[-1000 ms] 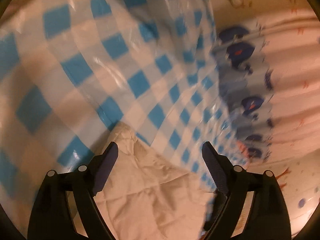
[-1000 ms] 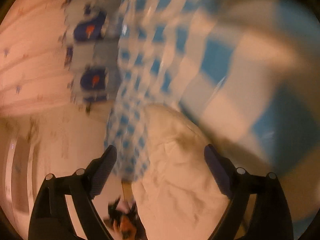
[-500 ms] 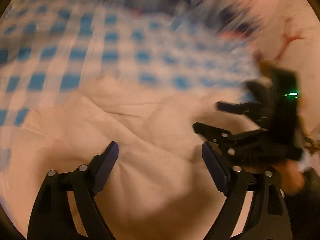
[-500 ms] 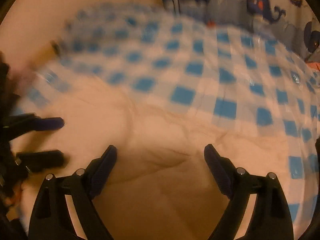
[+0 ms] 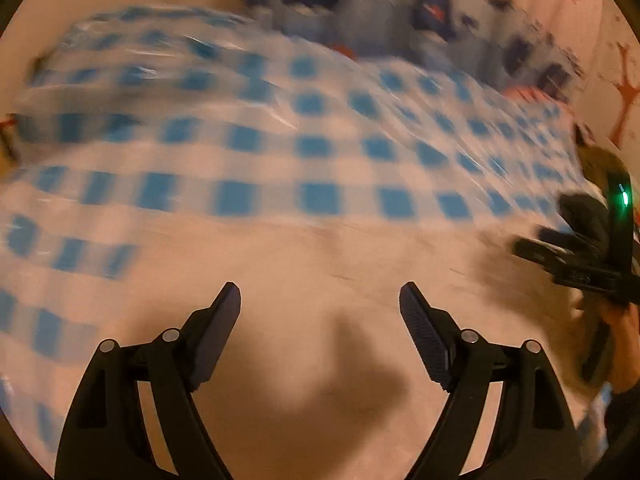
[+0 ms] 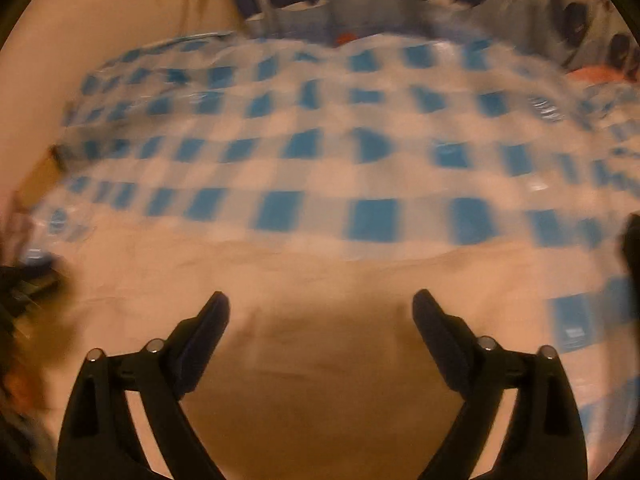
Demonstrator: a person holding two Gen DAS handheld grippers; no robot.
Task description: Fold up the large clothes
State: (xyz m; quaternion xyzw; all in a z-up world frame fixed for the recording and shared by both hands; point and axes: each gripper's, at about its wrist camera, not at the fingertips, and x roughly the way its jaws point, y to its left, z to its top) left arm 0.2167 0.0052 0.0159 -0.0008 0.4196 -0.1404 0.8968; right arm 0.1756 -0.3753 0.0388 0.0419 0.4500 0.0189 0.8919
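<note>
Cream garment [image 5: 320, 280]: flat beneath my left claw [image 5: 320, 300], spread, empty; right claw [image 6: 320, 308] above it, opening, empty.

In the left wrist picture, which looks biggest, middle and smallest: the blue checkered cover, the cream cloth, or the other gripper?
1. Blue checkered cover, widest.
2. Cream cloth, nearly as big; it lies closer to the camera, so that is unsure.
3. Other gripper, smallest, at the right edge.

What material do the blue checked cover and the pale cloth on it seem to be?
Checked cover: probably glossy plastic sheet, since bright glints streak it; blur leaves this open. Pale cloth: matte woven fabric, maybe cotton, with soft creases and no shine.
</note>
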